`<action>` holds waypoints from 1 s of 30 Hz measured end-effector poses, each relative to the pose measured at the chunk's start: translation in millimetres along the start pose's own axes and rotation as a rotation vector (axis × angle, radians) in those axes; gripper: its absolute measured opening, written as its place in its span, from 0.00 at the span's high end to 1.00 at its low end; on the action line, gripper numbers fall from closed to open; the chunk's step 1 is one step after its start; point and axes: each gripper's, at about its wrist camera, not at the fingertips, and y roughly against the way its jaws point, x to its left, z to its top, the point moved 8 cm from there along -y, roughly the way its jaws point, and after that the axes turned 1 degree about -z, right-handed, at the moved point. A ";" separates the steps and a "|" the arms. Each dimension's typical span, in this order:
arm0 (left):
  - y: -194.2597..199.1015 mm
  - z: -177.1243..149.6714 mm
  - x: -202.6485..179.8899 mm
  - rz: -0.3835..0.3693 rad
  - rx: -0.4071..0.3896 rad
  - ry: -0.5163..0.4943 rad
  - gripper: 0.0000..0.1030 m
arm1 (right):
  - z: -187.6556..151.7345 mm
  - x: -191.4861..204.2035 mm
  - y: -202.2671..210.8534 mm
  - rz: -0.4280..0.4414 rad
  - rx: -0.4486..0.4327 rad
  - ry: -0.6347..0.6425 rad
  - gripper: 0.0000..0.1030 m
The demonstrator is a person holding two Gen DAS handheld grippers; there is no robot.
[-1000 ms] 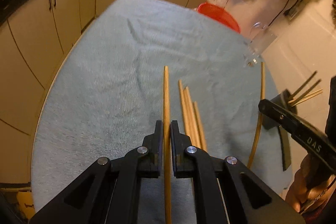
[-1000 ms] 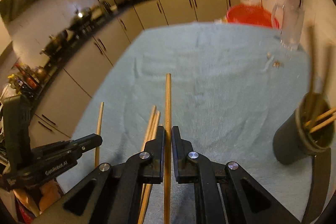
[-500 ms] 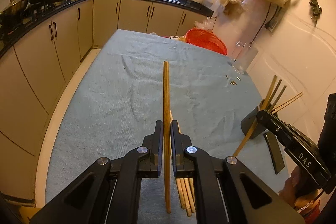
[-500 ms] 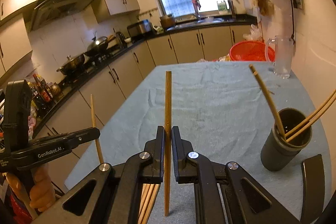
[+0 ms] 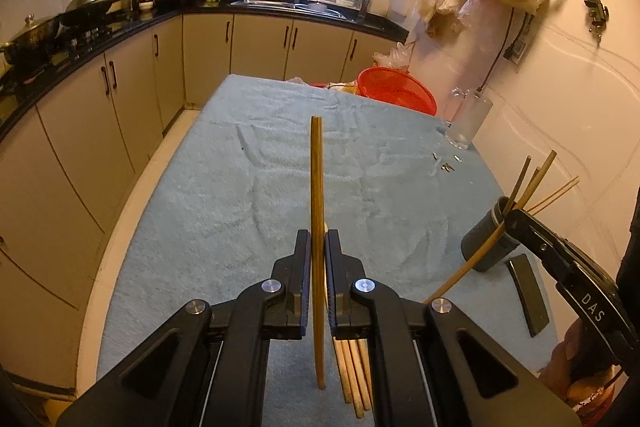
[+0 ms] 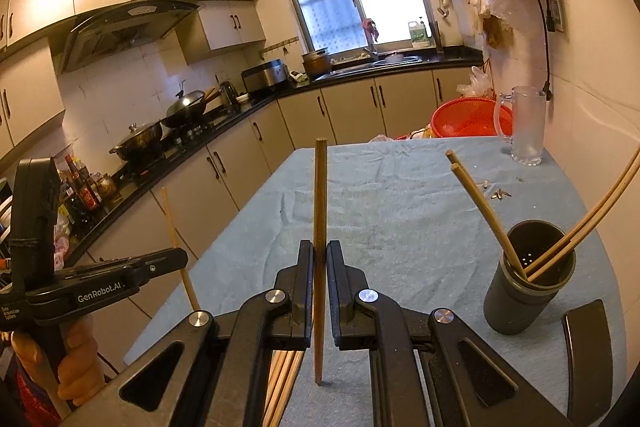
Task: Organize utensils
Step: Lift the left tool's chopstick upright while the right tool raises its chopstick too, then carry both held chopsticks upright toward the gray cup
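Note:
My left gripper [image 5: 318,247] is shut on a wooden chopstick [image 5: 317,187], held upright above the blue cloth. My right gripper [image 6: 319,255] is shut on another chopstick [image 6: 320,195], also upright. Several loose chopsticks [image 5: 352,375] lie on the cloth below the left gripper; they also show in the right wrist view [image 6: 282,383]. A dark cylindrical holder [image 6: 528,283] with several chopsticks in it stands to the right; it also shows in the left wrist view [image 5: 492,243]. The right gripper appears in the left wrist view [image 5: 516,221] beside the holder, and the left gripper in the right wrist view [image 6: 176,259].
A blue cloth [image 5: 248,211] covers the table. A dark flat lid [image 6: 588,351] lies by the holder. A glass mug [image 6: 524,125] and a red basket [image 6: 468,117] stand at the far right. Cabinets [image 5: 100,107] run along the left.
Both grippers have lifted and tilted up with their chopsticks, from lying low over the cloth to held upright. The right gripper has come closer to the holder.

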 end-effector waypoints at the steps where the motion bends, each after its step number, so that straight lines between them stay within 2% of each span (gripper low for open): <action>1: 0.2 0.4 -0.4 0.005 -0.003 -0.001 0.94 | -0.3 -0.1 0.5 0.003 0.000 -0.001 0.93; 11: 1.8 3.7 -6.2 0.040 -0.017 -0.024 0.94 | -0.5 -0.5 7.7 0.006 -0.016 -0.007 0.93; 30: 15.6 8.3 -22.3 0.044 -0.041 -0.058 0.94 | 6.8 -16.4 36.4 0.018 -0.072 -0.046 0.93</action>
